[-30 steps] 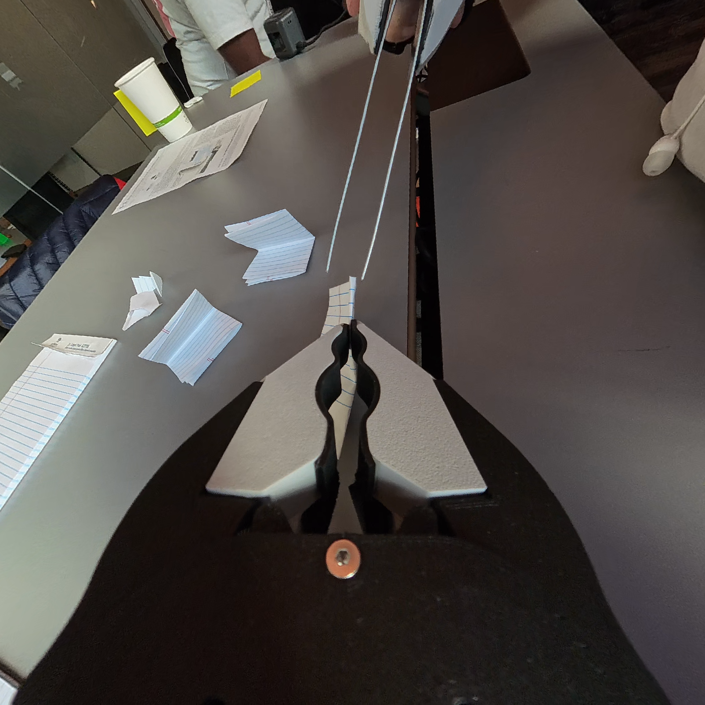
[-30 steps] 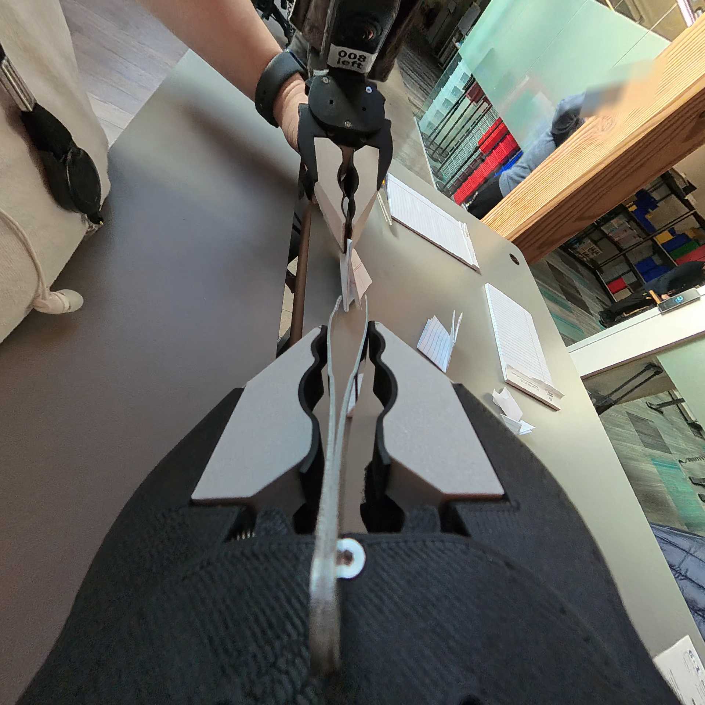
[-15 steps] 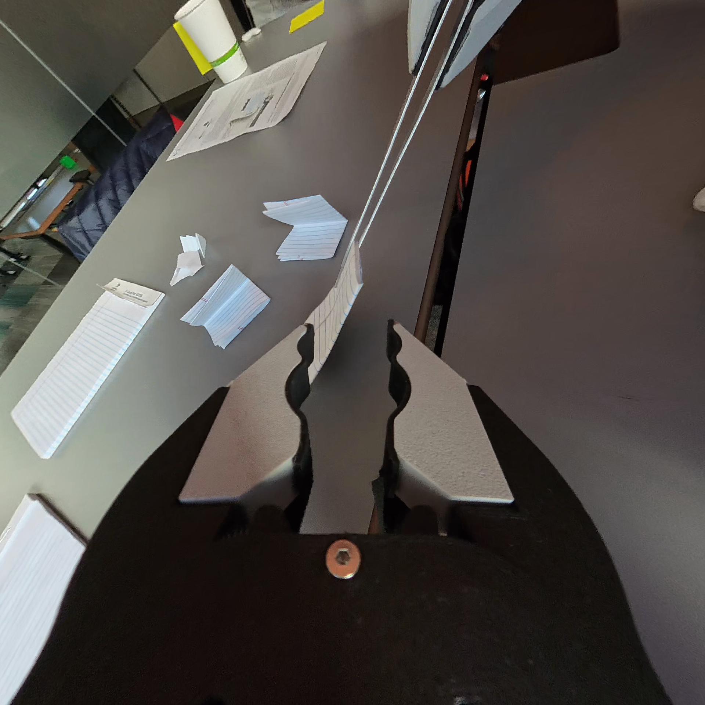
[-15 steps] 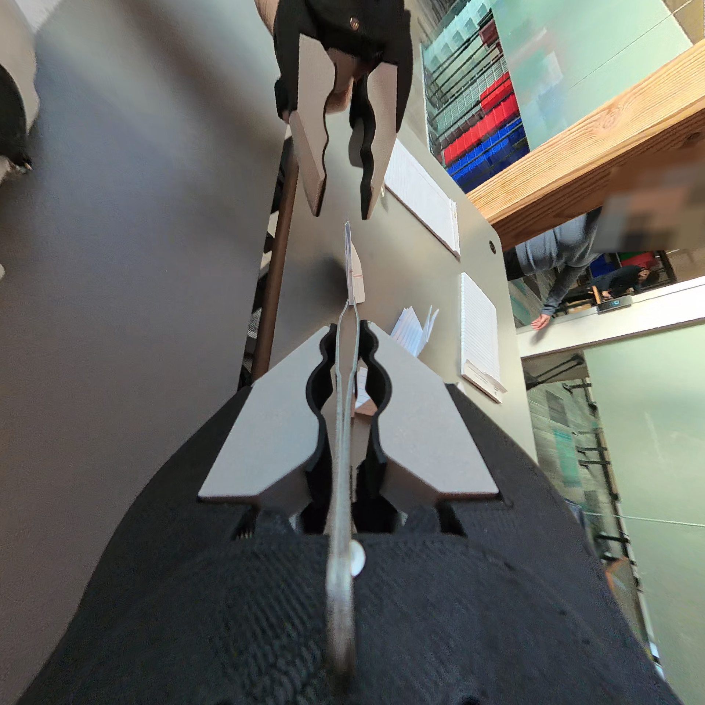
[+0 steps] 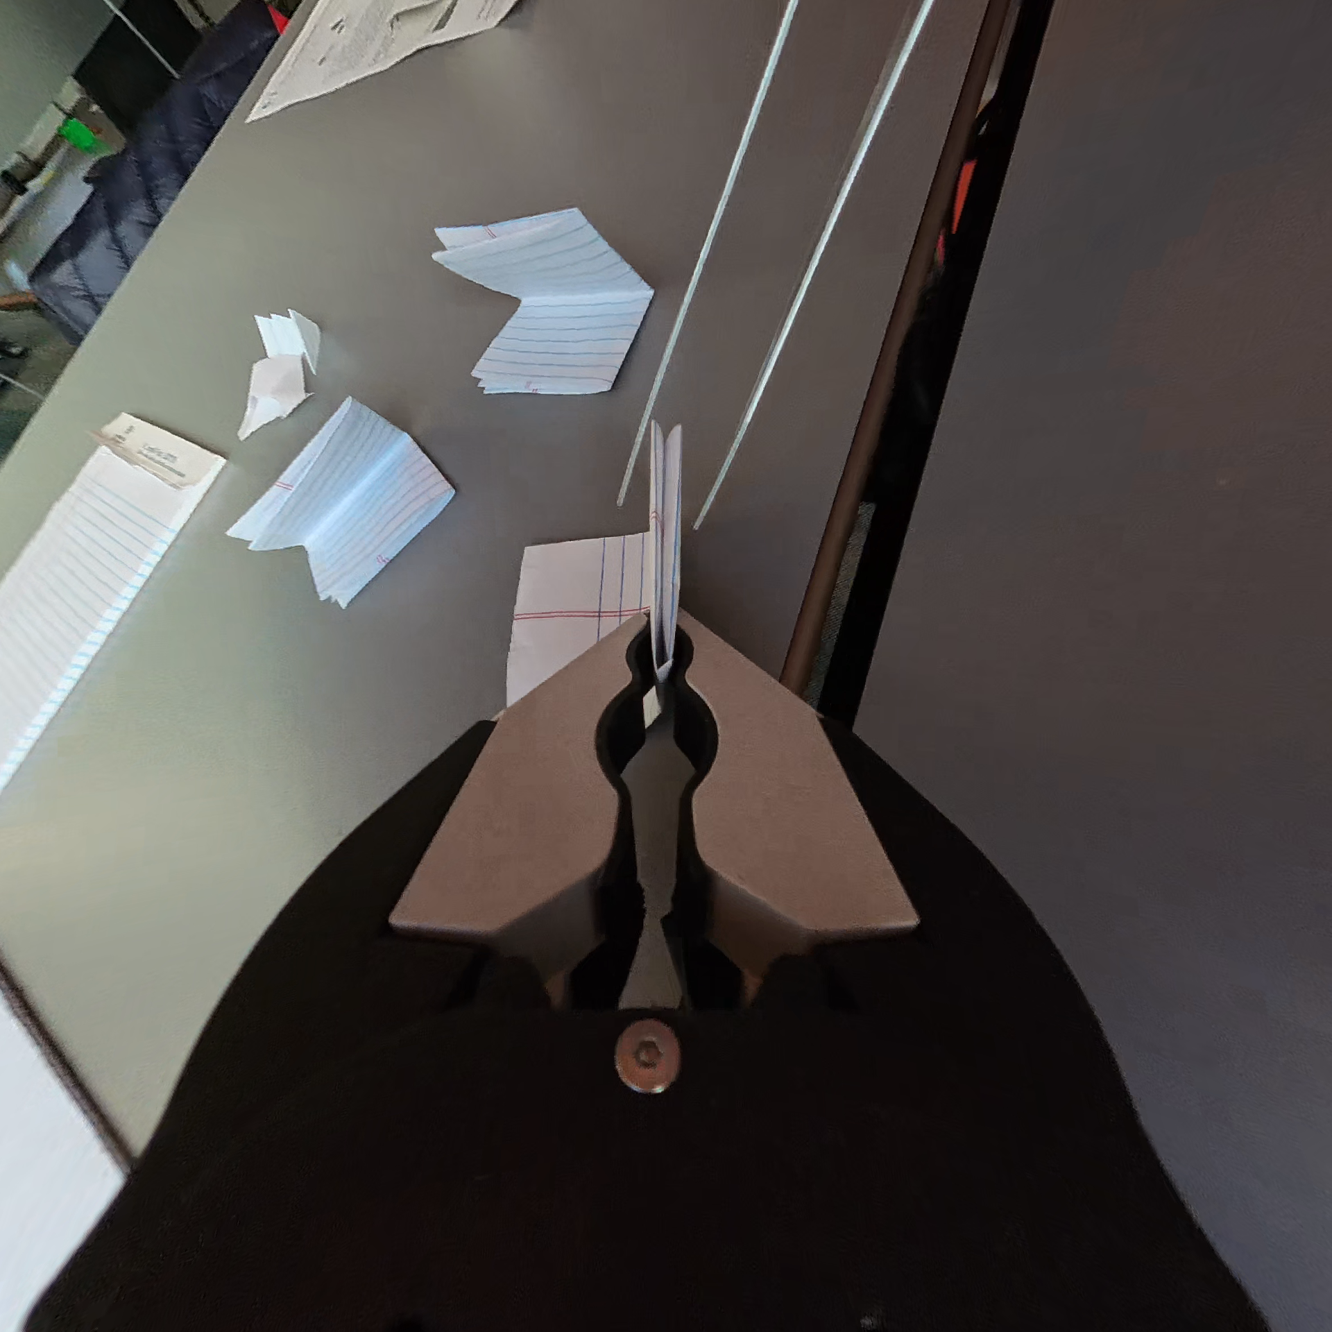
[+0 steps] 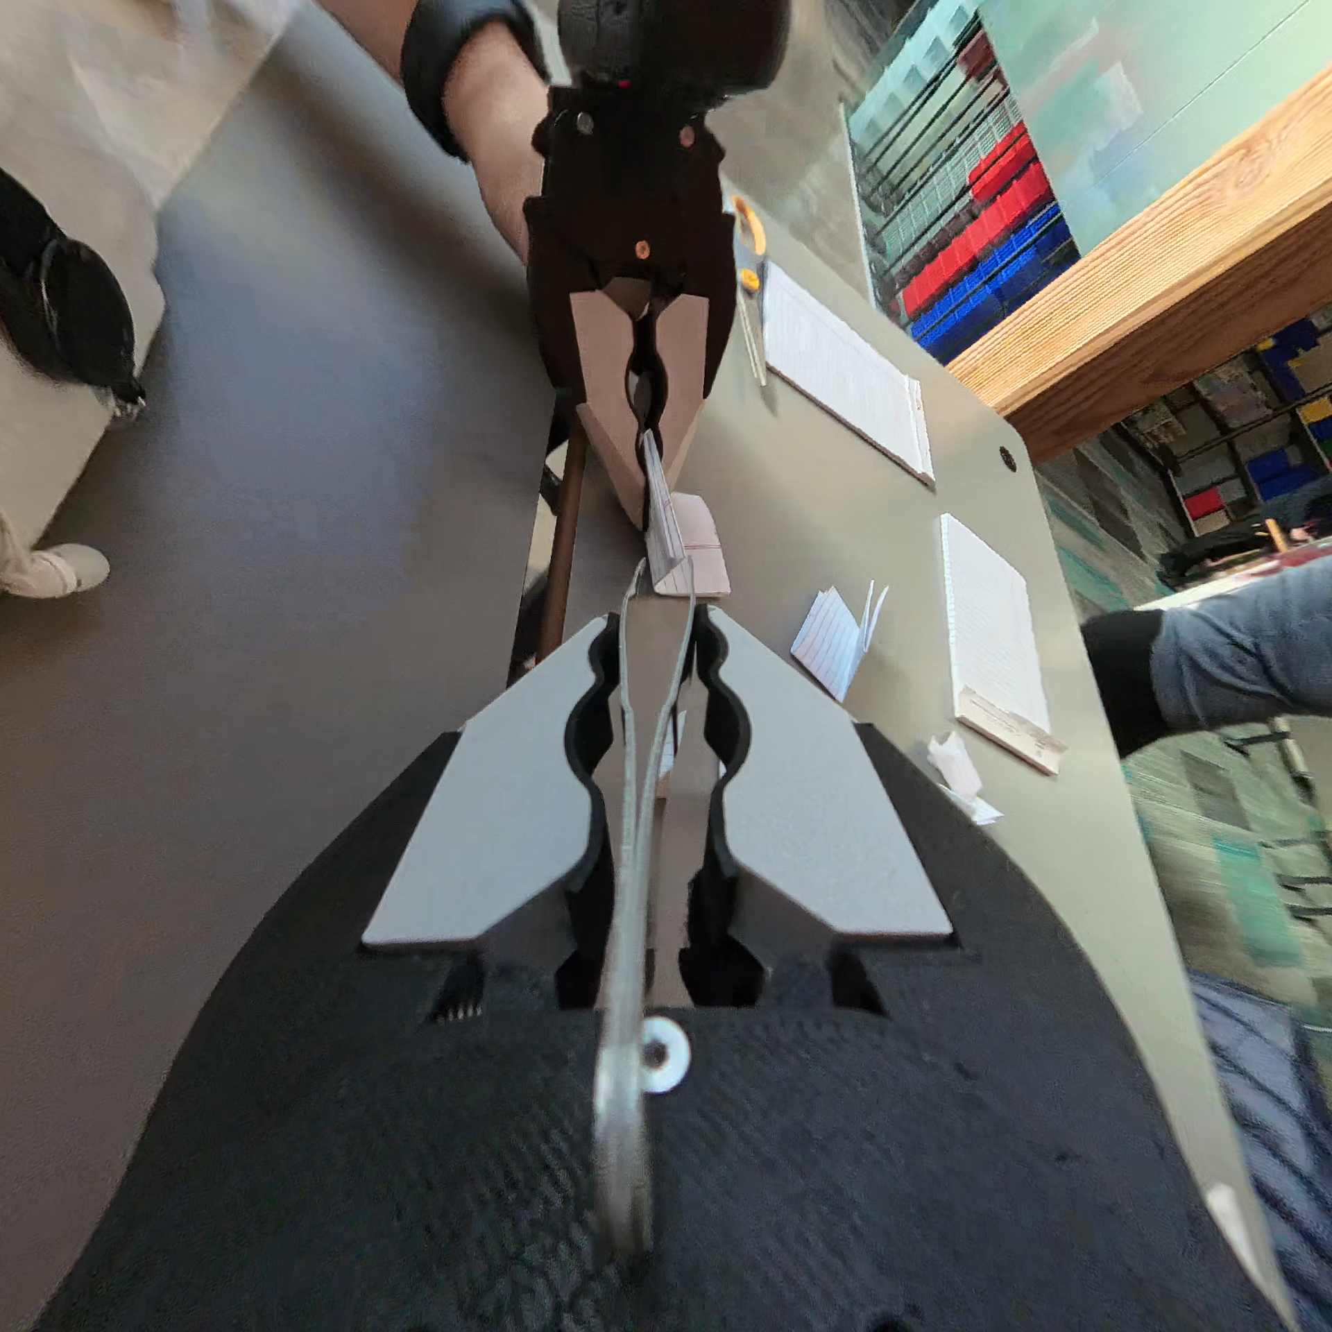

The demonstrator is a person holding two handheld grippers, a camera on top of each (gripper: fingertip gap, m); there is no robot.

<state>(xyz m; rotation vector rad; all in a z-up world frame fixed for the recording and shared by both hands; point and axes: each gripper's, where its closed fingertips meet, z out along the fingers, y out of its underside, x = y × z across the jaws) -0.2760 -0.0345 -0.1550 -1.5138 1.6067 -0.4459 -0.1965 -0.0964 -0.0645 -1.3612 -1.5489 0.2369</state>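
Observation:
My left gripper (image 5: 663, 623) is shut on a folded piece of lined paper (image 5: 667, 519), which stands on edge out of the tips, with one flap (image 5: 576, 605) lying to the left. My right gripper (image 6: 656, 613) is shut on long metal tweezers (image 6: 627, 793), held lengthwise between its fingers. The tweezers' two arms (image 5: 718, 216) are spread, and their tips sit on either side of the paper's far edge without pinching it. In the right wrist view the left gripper (image 6: 645, 504) faces me, holding the paper (image 6: 670, 540) just above the grey table (image 6: 793, 504).
Two folded lined sheets (image 5: 555, 317) (image 5: 346, 504), a small crumpled scrap (image 5: 277, 375), a notepad (image 5: 79, 569) and a printed sheet (image 5: 375, 43) lie to the left. A dark gap (image 5: 901, 432) splits the tables. A person's sleeve (image 6: 1225, 649) shows at the right. There is about 15 centimeters between the tips of the two grippers.
Half a second ago the left gripper was open and the tweezers pinched the paper. Now the left gripper is shut on the paper again and the tweezers' tips have spread apart.

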